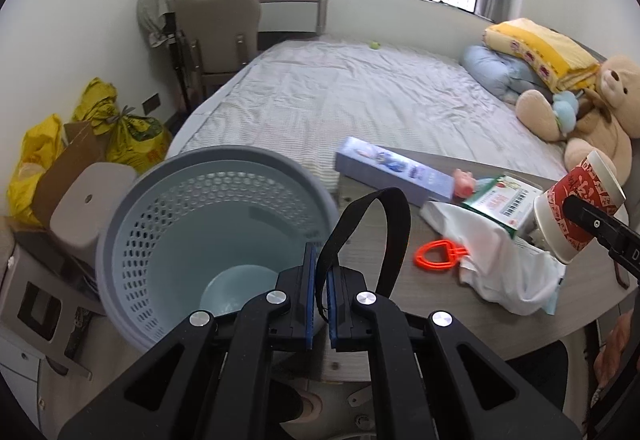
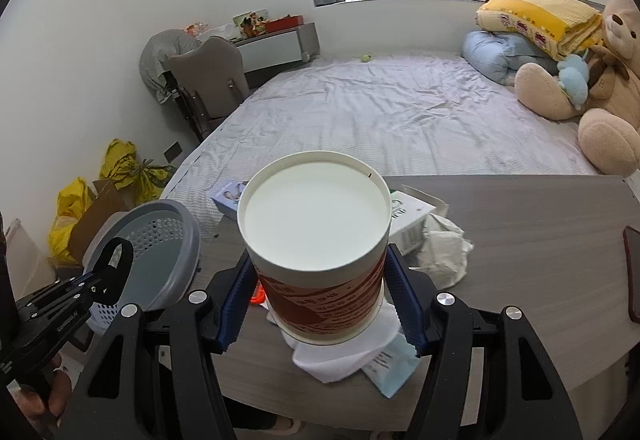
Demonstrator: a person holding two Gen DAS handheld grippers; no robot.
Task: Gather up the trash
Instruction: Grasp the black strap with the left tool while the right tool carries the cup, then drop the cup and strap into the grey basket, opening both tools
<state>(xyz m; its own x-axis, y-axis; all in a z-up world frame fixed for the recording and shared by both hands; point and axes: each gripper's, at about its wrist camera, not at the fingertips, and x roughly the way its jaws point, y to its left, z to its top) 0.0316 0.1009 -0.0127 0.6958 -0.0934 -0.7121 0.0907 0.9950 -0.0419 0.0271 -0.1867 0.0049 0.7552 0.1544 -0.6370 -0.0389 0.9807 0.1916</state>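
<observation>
Right gripper: jaws spread wide and clamped on opposite sides of a red-and-white paper cup, held with its white base toward the wrist camera, above the wooden surface. Left gripper: jaws nearly together, pinching a black strap whose loop arches up beyond the fingertips. Grey perforated waste basket: tilted, mouth facing the left wrist camera, at the left edge of the surface; its pale interior shows nothing inside. Remaining trash on the surface, all left of or under the cup as seen from the left wrist: a crumpled white plastic bag, a green-and-white carton resting on the bag, an orange plastic ring touching the bag's edge, a long pale-blue box at the far edge, a small pink item beside that box. Bed: directly behind the surface, with a teddy bear on it at far right.
</observation>
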